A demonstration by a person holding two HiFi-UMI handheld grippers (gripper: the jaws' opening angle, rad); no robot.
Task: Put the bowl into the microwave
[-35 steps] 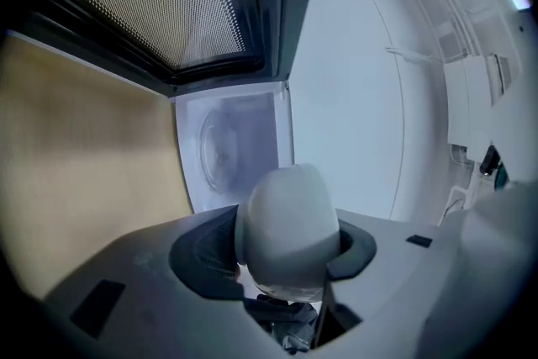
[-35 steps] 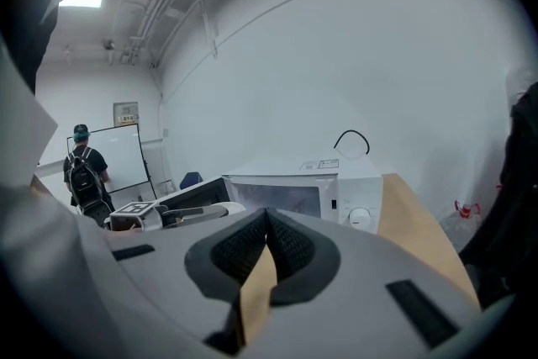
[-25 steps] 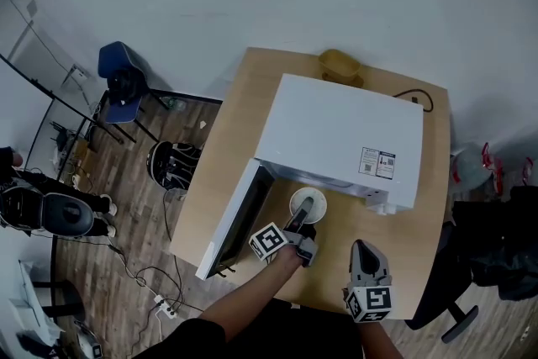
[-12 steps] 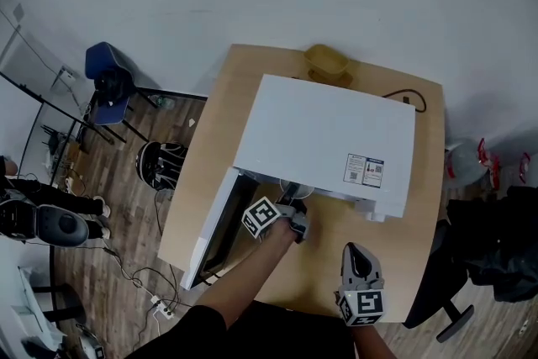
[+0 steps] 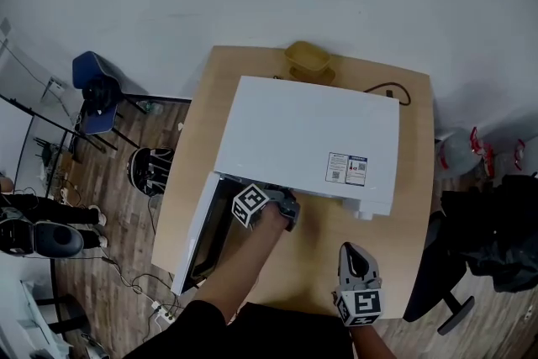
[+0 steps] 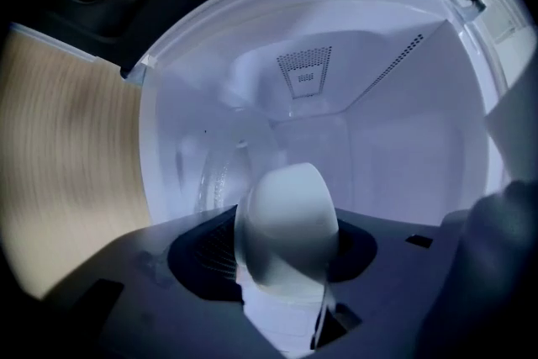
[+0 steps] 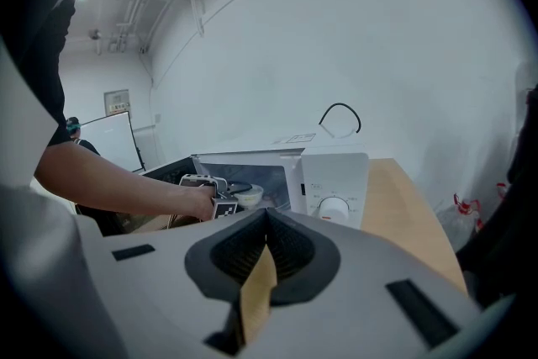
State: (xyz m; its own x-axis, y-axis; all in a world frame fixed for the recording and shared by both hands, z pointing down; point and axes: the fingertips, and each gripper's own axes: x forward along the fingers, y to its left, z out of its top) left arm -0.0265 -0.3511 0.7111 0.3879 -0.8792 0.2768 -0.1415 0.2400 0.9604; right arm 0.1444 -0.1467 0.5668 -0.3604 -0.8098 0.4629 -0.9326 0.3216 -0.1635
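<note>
Wooden table (image 5: pixel 416 206) carries the microwave (image 5: pixel 311 139), its door (image 5: pixel 195 240) open at left. The left gripper (image 5: pixel 284 208) clamps the white bowl (image 6: pixel 286 223), already inside the cavity; lower it level, then release. The right gripper (image 5: pixel 355 261) hangs closed (nothing between its jaws).

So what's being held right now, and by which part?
The left gripper holds the white bowl by its near rim, inside the microwave. The right gripper holds nothing, fingers together.

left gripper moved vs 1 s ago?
Yes. The left gripper has gone forward to the microwave's open front, carrying the bowl inside.
</note>
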